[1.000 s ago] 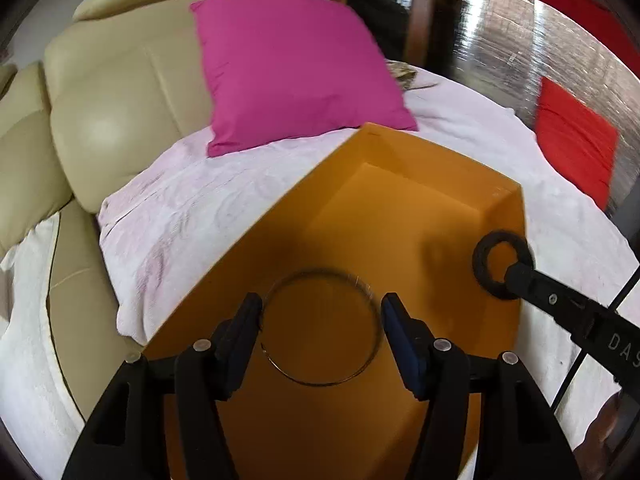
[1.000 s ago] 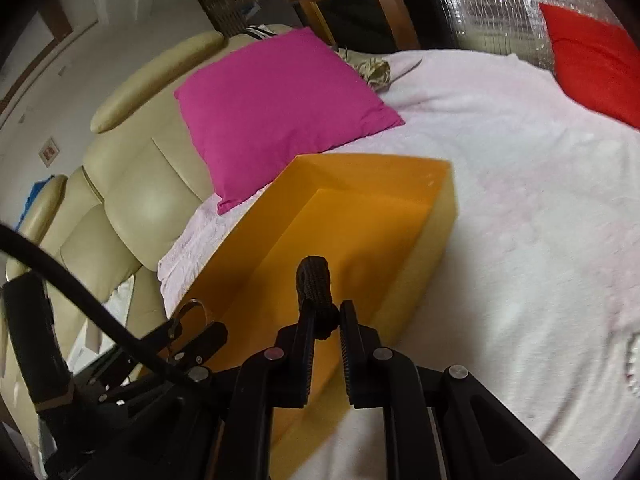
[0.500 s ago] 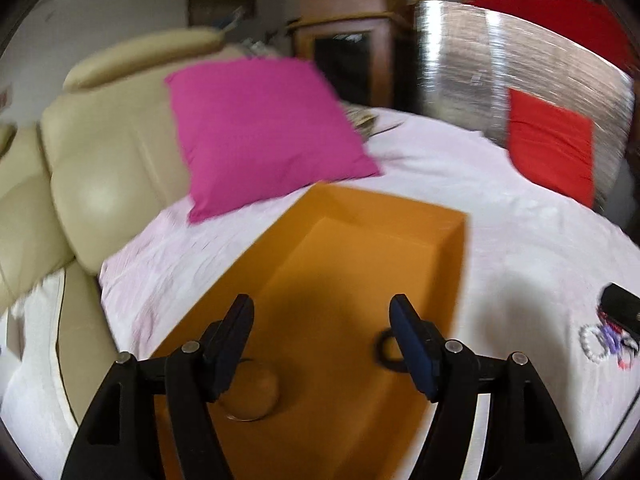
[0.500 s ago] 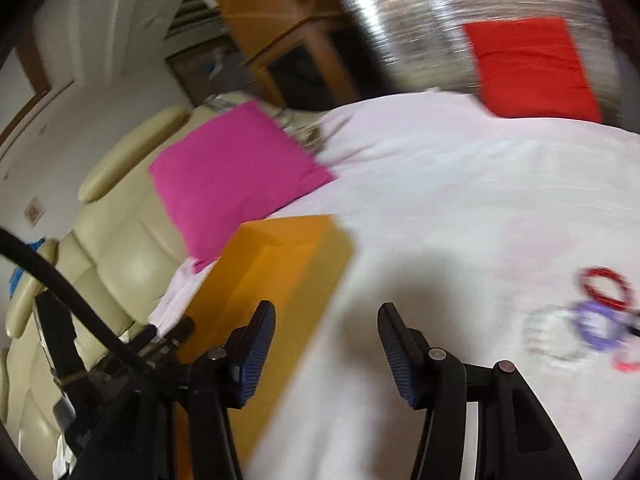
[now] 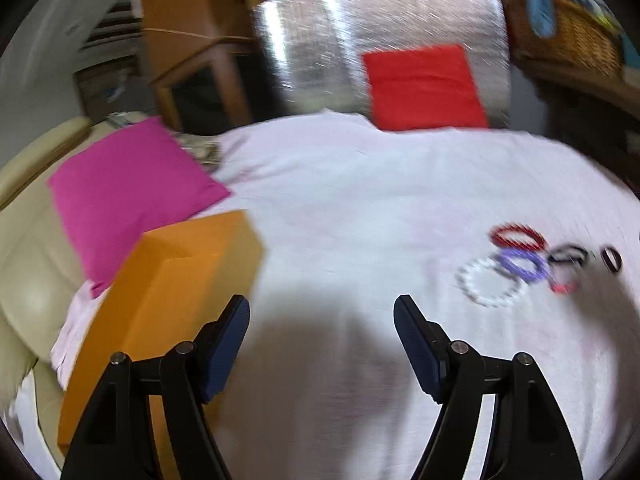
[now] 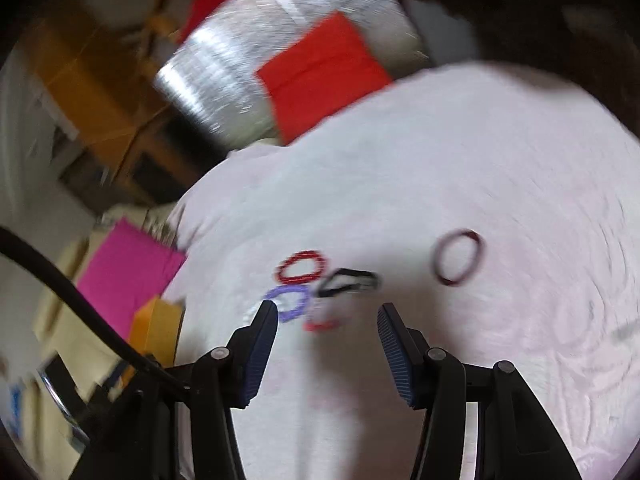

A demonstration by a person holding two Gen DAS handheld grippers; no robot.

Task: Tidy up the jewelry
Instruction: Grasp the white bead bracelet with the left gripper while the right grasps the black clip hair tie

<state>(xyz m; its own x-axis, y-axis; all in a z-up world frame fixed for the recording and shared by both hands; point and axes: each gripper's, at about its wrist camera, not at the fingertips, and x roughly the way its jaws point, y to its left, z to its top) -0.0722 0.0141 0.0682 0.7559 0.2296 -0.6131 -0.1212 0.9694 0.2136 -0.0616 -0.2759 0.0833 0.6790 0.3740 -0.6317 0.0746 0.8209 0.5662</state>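
Observation:
An orange box [image 5: 172,292] stands at the left on the white cloth [image 5: 360,184]. Loose bracelets lie in a cluster at the right: a red one [image 5: 518,236], a purple one [image 5: 520,266], a white beaded one [image 5: 486,286], a black one [image 5: 568,256] and a dark ring [image 5: 612,260]. My left gripper [image 5: 320,304] is open and empty over bare cloth between box and cluster. My right gripper [image 6: 327,310] is open and empty just short of the red bracelet [image 6: 301,267], purple bracelet [image 6: 290,302] and black bracelet [image 6: 350,282]. A maroon ring [image 6: 458,256] lies apart to the right.
A pink cushion [image 5: 128,188] leans on the beige sofa [image 5: 24,280] behind the box. A red cushion [image 5: 424,88] rests against a silver foil panel [image 5: 320,40] at the back. A wicker basket [image 5: 572,36] stands at the far right. Both views are motion-blurred.
Both grippers swung right, away from over the orange box toward the bracelet cluster. The thin bangle and the black ring were let go into the box. The right jaws went from shut to open.

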